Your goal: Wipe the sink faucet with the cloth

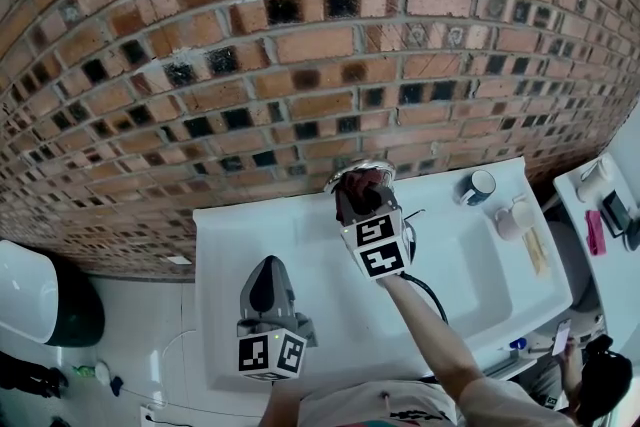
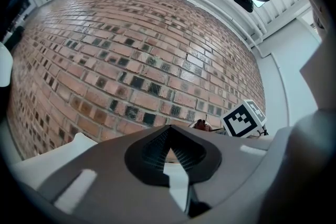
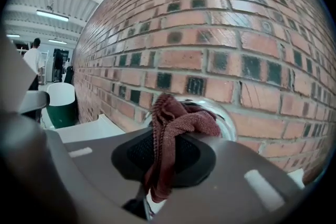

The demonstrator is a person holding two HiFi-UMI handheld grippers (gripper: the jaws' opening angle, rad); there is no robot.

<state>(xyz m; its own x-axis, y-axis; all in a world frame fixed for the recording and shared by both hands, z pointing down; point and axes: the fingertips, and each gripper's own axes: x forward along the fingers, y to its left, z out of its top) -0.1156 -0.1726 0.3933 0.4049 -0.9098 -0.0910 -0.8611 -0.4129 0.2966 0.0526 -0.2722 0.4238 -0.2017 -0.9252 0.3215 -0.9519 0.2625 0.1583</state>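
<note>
Right gripper view first, since that's where the action is. My right gripper [image 3: 164, 150] is clamped on the cloth [image 3: 177, 122], a dark red knit rag that bunches up out of the jaws and hangs back down through them in a tail. The bunched end sits right against the chrome faucet [image 3: 227, 119], which peeks out behind it mid-frame, in front of the brick wall [image 3: 210, 34].

In the left gripper view, my left gripper [image 2: 169, 136] has its jaws together with nothing between them and just points at the wall. In the head view it hovers over the left part of the white sink [image 1: 300, 240], well apart from the faucet, so it's idle.

How I'd do this bit well: I reckon the wipe is on at the top of the faucet. The trick is to keep the fat part of the cloth between the jaws and the chrome, not the hard tips, or I'll scrape metal. I'd use light pressure and slow strokes round the curve and down both sides, turning my wrist so the rag keeps contact. That loose tail could snag, so I'd watch it.

There's a mug [image 1: 481, 185] at the right of the sink near the wall, so I'd keep my arm swing small. The cloth hides a good part of the faucet, so I'd go partly by feel.
</note>
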